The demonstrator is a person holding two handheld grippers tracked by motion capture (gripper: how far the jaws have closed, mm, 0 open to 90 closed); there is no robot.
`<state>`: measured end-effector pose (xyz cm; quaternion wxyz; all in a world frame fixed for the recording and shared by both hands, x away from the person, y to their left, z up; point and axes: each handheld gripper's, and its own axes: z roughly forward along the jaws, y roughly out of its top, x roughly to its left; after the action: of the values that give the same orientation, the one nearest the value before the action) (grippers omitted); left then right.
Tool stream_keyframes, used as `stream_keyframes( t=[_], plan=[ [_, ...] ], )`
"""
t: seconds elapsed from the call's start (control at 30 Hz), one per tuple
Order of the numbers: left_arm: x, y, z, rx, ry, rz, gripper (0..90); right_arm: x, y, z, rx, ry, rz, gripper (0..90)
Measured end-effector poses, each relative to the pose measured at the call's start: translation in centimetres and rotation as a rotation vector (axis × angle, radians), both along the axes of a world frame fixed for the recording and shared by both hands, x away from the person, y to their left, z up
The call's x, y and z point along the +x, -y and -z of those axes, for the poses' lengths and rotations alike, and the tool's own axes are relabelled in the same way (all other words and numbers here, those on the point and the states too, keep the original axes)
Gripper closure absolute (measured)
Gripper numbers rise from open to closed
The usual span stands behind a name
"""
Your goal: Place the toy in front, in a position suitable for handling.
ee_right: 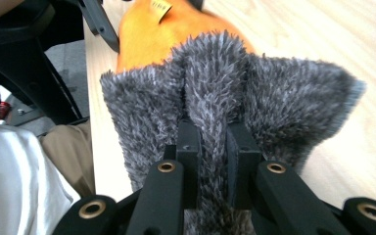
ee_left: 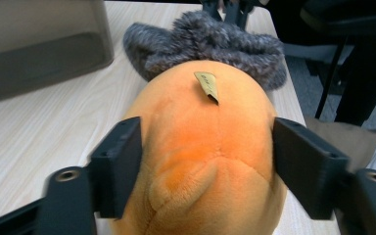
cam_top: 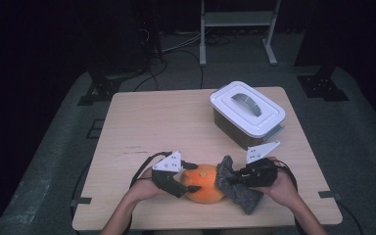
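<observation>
An orange plush toy point(cam_top: 205, 183) lies near the table's front edge, a small tan tag point(ee_left: 207, 85) on its top. My left gripper point(cam_top: 192, 177) comes at it from the left. Its two black jaws hug the toy's sides point(ee_left: 205, 147), and the soft body bulges past them. A grey fuzzy cloth point(cam_top: 235, 188) lies against the toy's right end. My right gripper point(cam_top: 232, 178) is shut on a raised fold of that cloth point(ee_right: 215, 98), the pile pinched between its pads point(ee_right: 210, 142). Beyond the cloth, the right gripper view shows the orange toy point(ee_right: 147, 34).
A grey box with a white handled lid point(cam_top: 247, 112) stands at the back right of the wooden table point(cam_top: 152, 122). Its wall point(ee_left: 39, 54) appears in the left gripper view. A person's lap and a chair base point(ee_right: 24, 88) sit just off the table's front edge.
</observation>
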<state>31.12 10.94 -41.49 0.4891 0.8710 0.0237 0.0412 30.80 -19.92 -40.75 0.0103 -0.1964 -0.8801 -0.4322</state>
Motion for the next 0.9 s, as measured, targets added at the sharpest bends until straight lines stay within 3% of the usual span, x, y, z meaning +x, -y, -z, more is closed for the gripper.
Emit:
stream_keyframes(
  t=[0.1, 0.2, 0.3, 0.4, 0.6, 0.7, 0.77, 0.9],
  plan=[
    [-0.2, 0.1, 0.1, 0.008, 0.023, 0.048, 37.2, 0.0, -0.3, -1.2, 0.025, 0.029, -0.005, 78.4],
    [-0.3, -0.1, 0.1, 0.016, 0.018, 0.055, 37.2, 0.0, -1.3, -1.6, 0.021, 0.048, -0.033, 78.3],
    [0.1, -0.6, 0.2, 0.013, -0.011, 0.029, 35.0, -0.1, -1.9, -1.2, 0.017, 0.044, -0.048, 78.3],
    [0.4, -0.7, 0.2, 0.008, -0.035, -0.01, 28.9, 0.0, -1.3, -0.4, 0.008, 0.031, -0.027, 78.4],
    [0.1, -0.3, 0.2, 0.012, -0.005, 0.025, 33.2, 0.2, 0.8, 1.3, -0.018, -0.026, 0.022, 78.4],
    [0.0, -0.1, 0.2, 0.017, -0.003, 0.039, 36.7, 0.0, 0.8, 0.7, -0.008, -0.006, 0.024, 78.4],
    [0.1, -0.2, 0.3, 0.017, -0.009, 0.043, 37.9, -0.1, 0.4, -0.1, 0.023, 0.01, 0.008, 78.4],
    [0.4, -0.8, 0.4, 0.021, -0.02, 0.021, 39.3, 0.0, -0.9, -1.0, 0.034, 0.041, -0.019, 78.4]
  ],
)
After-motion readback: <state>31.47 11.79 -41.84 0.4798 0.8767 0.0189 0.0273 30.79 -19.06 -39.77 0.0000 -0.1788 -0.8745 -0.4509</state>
